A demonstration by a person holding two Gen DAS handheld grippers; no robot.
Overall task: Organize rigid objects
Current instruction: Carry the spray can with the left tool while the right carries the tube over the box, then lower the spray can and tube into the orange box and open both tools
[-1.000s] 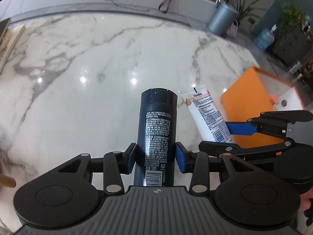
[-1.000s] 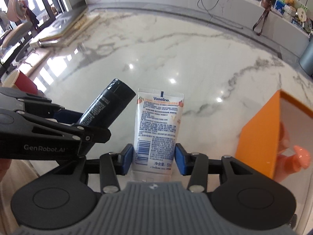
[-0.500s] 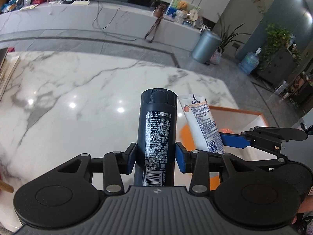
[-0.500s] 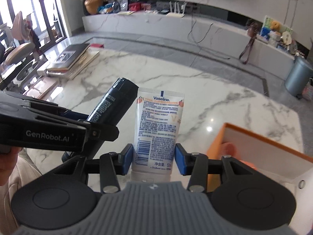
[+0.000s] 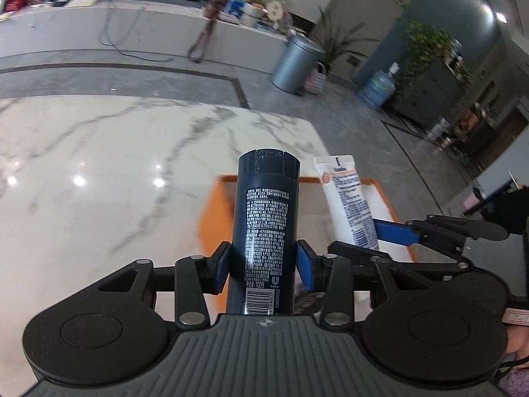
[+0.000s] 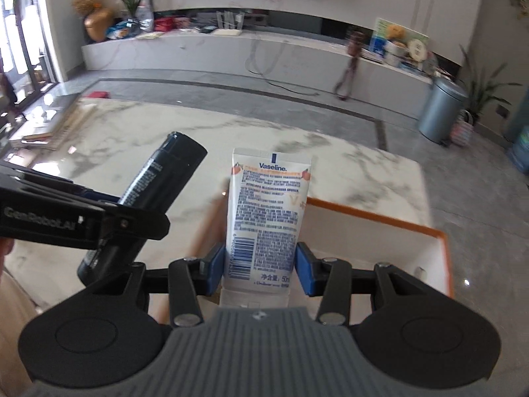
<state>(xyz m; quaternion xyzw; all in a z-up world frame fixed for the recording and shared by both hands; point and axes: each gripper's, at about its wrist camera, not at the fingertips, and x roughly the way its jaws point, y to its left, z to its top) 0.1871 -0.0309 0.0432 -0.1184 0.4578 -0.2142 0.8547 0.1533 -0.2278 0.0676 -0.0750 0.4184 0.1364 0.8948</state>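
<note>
Left wrist view: the left gripper (image 5: 263, 261) has its blue fingers (image 5: 221, 266) pinching a dark cylindrical bottle (image 5: 264, 231) near its barcode end, the cap end pointing away. The bottle is held above an orange-walled box (image 5: 211, 218) that sits on the white marble table (image 5: 99, 172). To the right, the right gripper (image 5: 380, 238) carries a white Vaseline tube (image 5: 347, 201) over the same box.

Right wrist view: the right gripper (image 6: 261, 266) has its fingers (image 6: 303, 268) clamped on the sides of the Vaseline tube (image 6: 266, 215), crimped end away. The orange box (image 6: 380, 218) lies beneath and to the right. The left gripper (image 6: 109, 218) with the dark bottle (image 6: 155, 185) is at left, tilted.
</note>
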